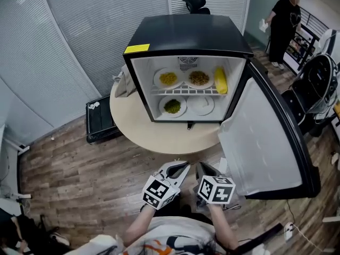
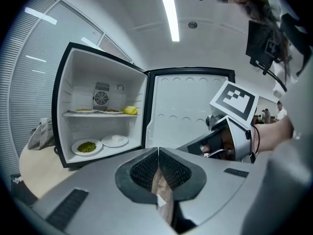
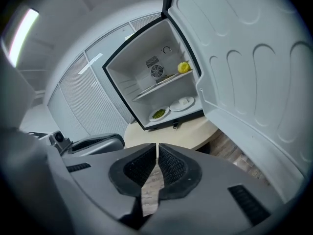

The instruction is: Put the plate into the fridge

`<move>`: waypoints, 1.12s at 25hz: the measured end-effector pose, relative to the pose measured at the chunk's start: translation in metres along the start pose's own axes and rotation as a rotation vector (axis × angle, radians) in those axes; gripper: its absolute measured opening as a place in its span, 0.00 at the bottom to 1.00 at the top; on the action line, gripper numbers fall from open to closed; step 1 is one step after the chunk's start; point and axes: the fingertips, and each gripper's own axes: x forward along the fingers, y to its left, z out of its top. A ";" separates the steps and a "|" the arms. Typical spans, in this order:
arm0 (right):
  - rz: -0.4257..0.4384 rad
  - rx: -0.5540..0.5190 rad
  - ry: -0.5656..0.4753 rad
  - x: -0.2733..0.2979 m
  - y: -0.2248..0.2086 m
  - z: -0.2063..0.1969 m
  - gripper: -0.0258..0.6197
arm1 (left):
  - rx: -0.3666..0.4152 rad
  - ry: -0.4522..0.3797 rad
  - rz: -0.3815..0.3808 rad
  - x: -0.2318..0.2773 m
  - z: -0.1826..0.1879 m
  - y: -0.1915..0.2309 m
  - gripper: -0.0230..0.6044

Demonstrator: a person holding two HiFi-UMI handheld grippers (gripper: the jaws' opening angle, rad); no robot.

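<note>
A small black fridge (image 1: 188, 33) stands open on a round table (image 1: 159, 137), its door (image 1: 265, 137) swung to the right. On the lower shelf sit a plate of green food (image 1: 172, 106) and a white plate (image 1: 201, 105); both also show in the left gripper view as the green plate (image 2: 87, 147) and white plate (image 2: 115, 140). The upper shelf holds two plates of food and a yellow item (image 1: 220, 81). My left gripper (image 1: 182, 169) and right gripper (image 1: 203, 169) hang side by side near my body, well short of the fridge. Both are shut and empty, as the left gripper (image 2: 158, 150) and right gripper (image 3: 157, 145) show.
The open door juts over the floor just right of my right gripper. A black case (image 1: 101, 121) lies on the floor left of the table, and a cloth bag (image 1: 123, 84) leans beside the fridge. A person (image 1: 281, 25) stands at the back right near shelves.
</note>
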 end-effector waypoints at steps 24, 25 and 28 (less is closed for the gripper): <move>-0.087 0.026 -0.082 -0.013 0.033 -0.015 0.07 | 0.077 -0.008 -0.081 -0.062 0.001 -0.007 0.05; -0.090 0.029 -0.083 -0.013 0.039 -0.020 0.07 | 0.077 -0.009 -0.085 -0.068 -0.002 -0.005 0.05; -0.100 0.040 -0.091 -0.014 0.056 -0.032 0.07 | 0.080 -0.018 -0.099 -0.087 -0.007 -0.001 0.05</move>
